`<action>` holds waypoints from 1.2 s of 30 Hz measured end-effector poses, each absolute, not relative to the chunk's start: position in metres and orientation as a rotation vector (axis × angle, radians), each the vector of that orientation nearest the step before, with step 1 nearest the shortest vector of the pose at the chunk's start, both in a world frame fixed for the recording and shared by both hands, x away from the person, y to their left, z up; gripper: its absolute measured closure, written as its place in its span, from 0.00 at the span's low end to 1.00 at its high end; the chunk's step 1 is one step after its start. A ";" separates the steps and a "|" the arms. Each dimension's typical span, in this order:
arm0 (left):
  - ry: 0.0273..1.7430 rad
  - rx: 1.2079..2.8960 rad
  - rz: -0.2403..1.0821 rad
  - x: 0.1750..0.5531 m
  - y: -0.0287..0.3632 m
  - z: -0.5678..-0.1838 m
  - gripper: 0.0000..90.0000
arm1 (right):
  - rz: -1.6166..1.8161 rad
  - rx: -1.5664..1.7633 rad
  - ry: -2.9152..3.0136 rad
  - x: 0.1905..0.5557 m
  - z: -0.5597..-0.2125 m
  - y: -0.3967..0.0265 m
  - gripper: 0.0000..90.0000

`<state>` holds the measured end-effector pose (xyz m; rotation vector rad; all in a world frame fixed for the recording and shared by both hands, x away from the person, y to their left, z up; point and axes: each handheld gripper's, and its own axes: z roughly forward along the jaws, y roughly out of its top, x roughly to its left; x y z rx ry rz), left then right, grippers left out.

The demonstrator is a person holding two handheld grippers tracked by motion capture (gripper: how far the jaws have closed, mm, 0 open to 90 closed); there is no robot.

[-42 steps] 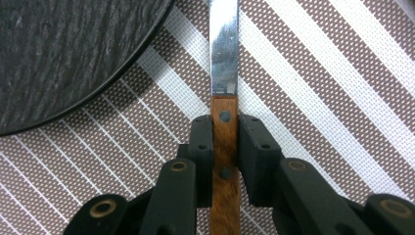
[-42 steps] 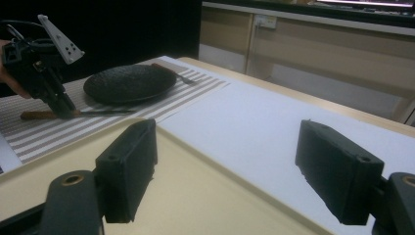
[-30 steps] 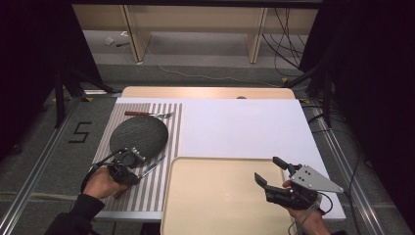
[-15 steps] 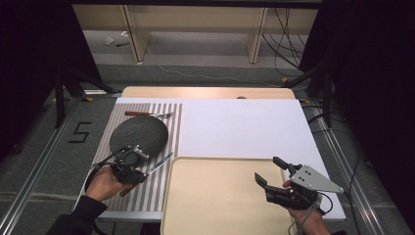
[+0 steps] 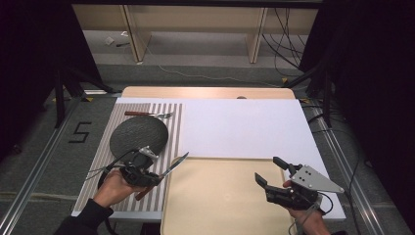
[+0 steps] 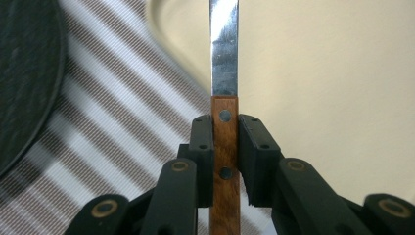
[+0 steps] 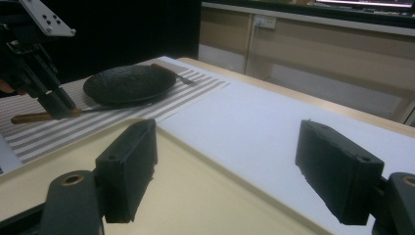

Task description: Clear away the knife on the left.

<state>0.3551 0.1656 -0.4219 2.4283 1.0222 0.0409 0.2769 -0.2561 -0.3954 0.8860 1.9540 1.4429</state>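
Note:
My left gripper (image 5: 152,177) is shut on the wooden handle of a knife (image 5: 172,166) and holds it above the striped placemat (image 5: 117,191). The blade points toward the beige tray (image 5: 220,205) and its tip reaches over the tray's left rim. In the left gripper view the pads (image 6: 252,147) press on both sides of the knife handle (image 6: 225,142), with the blade (image 6: 224,49) running up past the tray's edge. My right gripper (image 5: 267,169) stands open over the tray's right side with nothing between its jaws. The right gripper view looks between the wide-apart jaws across the tray (image 7: 195,196).
A dark round plate (image 5: 138,134) lies on the placemat, and a fork (image 5: 147,114) with a wooden handle lies beyond it. A white sheet (image 5: 244,127) covers the table behind the tray. Shelving legs and cables stand on the floor past the far edge.
My left gripper has carried the knife up and to the right, from beside the plate toward the tray's left rim. The right gripper has stayed where it was.

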 end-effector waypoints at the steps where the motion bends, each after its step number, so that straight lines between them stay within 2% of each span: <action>1: 1.011 2.420 0.028 0.354 0.163 -0.421 0.85 | 1.443 0.885 1.954 0.277 -0.395 -0.256 0.27; 6: 0.987 2.367 0.047 0.345 0.150 -0.418 0.85 | 1.442 0.884 1.955 0.277 -0.395 -0.256 0.27; 16: 0.922 2.369 -0.027 0.335 0.127 -0.417 0.85 | 1.440 0.882 1.956 0.277 -0.395 -0.256 0.27; 36: 0.923 2.353 -0.123 0.333 0.111 -0.427 0.85 | 1.442 0.882 1.958 0.277 -0.395 -0.256 0.27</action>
